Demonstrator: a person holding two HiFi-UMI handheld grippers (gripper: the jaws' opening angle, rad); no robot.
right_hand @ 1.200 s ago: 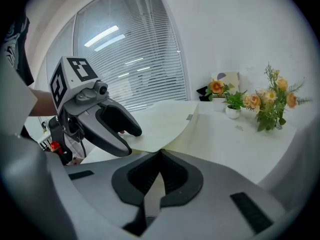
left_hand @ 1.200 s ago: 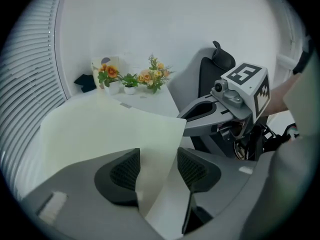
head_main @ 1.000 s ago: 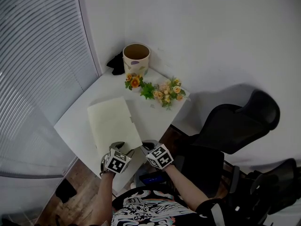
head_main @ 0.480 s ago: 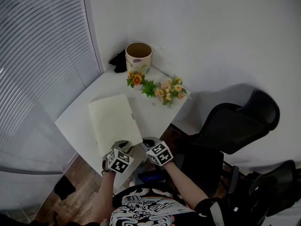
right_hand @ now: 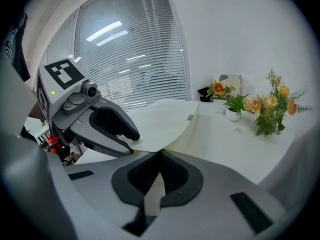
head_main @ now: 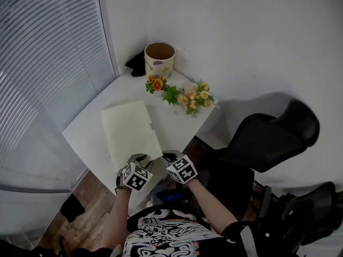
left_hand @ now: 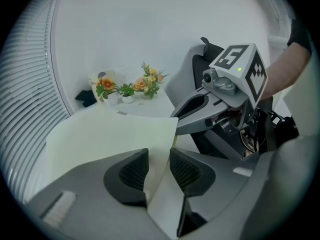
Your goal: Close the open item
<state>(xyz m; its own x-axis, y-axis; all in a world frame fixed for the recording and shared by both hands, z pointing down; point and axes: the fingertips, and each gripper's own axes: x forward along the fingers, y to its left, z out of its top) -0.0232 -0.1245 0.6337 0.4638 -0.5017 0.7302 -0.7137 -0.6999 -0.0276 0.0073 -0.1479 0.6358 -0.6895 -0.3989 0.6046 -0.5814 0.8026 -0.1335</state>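
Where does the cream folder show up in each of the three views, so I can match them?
Head view: the cream folder lies left of centre, below the flower bunch.
Left gripper view: the folder fills the lower left and centre.
Right gripper view: the folder sits at centre.
Shared landmark: the flower bunch, beyond the folder in every view.
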